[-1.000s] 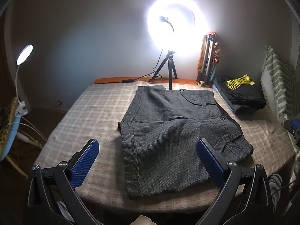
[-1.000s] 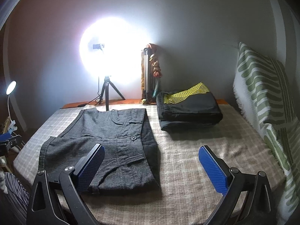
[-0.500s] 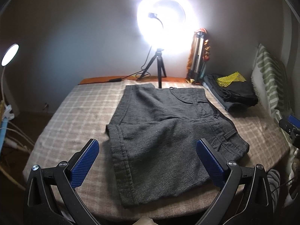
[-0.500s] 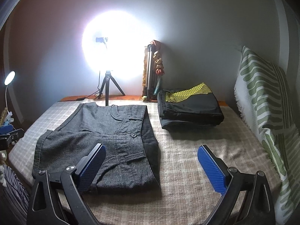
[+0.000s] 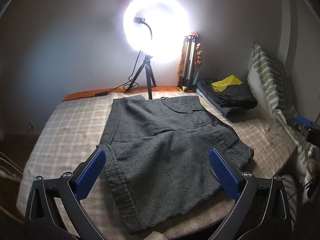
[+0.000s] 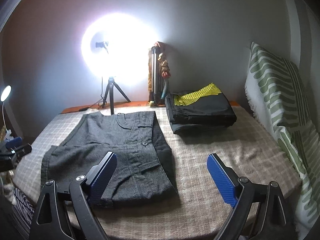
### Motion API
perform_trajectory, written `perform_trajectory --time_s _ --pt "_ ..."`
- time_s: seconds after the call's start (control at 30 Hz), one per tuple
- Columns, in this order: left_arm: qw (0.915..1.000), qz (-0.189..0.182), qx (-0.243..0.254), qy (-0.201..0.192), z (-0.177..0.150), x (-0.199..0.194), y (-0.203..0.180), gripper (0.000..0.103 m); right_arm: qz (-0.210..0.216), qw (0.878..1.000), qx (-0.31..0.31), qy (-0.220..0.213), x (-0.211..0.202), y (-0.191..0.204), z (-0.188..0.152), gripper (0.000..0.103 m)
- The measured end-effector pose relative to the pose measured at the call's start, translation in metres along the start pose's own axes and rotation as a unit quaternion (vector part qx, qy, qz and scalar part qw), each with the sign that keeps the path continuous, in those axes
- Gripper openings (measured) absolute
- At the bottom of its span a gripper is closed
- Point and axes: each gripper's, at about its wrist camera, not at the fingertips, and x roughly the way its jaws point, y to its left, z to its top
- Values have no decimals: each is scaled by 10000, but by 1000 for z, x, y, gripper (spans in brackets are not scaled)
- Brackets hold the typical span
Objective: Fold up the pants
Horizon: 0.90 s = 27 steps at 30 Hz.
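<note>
**Inspector:** Checked bedcover [image 5: 66,120] lit by ring light [image 5: 158,32]. Left gripper [image 5: 158,172]?

**Assistant:** Spread wide, empty, hovering over the grey pants' [image 5: 160,150] near hem. Pants run lengthwise straight ahead, waistband at the far end.

**Inspector:** Right gripper [image 6: 162,172]?

**Assistant:** Wide, empty; pants lie ahead-left under its left finger [image 6: 104,168]. Folded black garments [image 6: 200,112] beyond, right.

**Inspector:** Judgement?

**Assistant:** Left is nearer the hem.

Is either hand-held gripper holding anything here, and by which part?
Nothing is held. The left hand-held gripper and right hand-held gripper are both open above the pants, gripping no fabric.
</note>
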Motion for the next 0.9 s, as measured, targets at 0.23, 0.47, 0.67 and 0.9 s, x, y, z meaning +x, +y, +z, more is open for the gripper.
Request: perform_trajectory --time_s 0.23,0.47,0.67,0.9 --pt "9994 119 -268 -158 -6 -9 12 103 145 9992 -335 -133 -11 15 4 92" --pt "9996 138 171 195 -17 1 14 92 586 9914 -1162 -111 -8 27 -1 90" --pt "9972 77 297 678 -34 11 21 81 934 9790 -1787 287 25 32 -21 84" --pt "9902 -74 616 1250 -58 13 13 68 1422 9439 -2861 837 66 44 -57 80"
